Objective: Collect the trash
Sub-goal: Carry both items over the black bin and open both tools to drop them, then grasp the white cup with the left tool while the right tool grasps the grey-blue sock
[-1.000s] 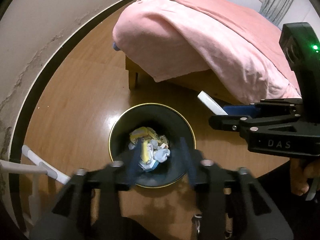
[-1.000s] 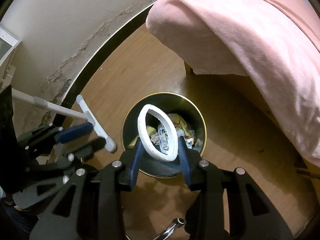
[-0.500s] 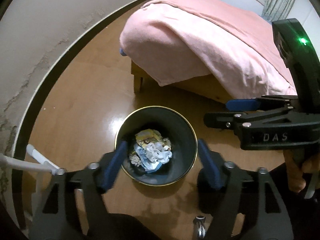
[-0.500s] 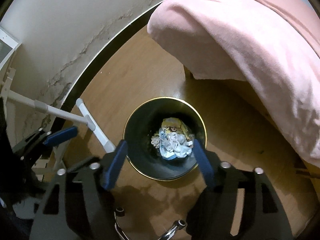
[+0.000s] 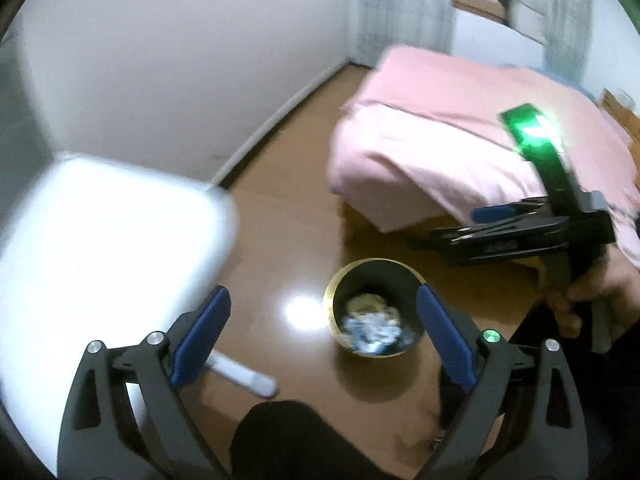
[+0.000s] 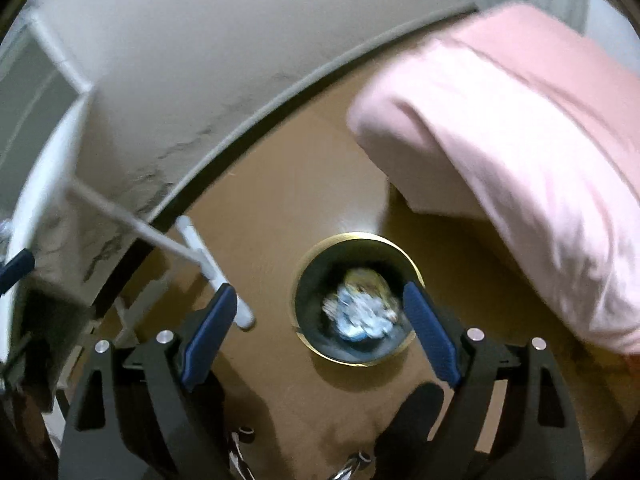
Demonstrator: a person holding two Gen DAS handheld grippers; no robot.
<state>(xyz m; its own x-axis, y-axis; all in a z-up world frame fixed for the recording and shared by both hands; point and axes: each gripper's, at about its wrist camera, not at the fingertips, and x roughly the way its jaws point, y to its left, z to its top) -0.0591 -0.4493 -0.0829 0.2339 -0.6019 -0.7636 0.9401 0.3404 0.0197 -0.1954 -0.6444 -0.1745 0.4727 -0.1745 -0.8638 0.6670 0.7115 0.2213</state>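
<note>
Sitting on the wooden floor near the bed [image 6: 520, 152]: the black, gold-rimmed bin [image 6: 356, 300], already holding crumpled trash [image 6: 362, 306], white, blue and yellow, heaped at its bottom. Hanging above it, spread and empty: left tool [image 5: 322, 336] and right tool [image 6: 320, 332], jaws having just been opening, nothing between them. Judging this drop done; seeing no further litter on the visible floor.

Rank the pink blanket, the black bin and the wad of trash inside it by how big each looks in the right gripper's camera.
1. pink blanket, by far the largest.
2. black bin, set on the floor.
3. wad of trash, lying inside the bin, so clearly smaller.
</note>
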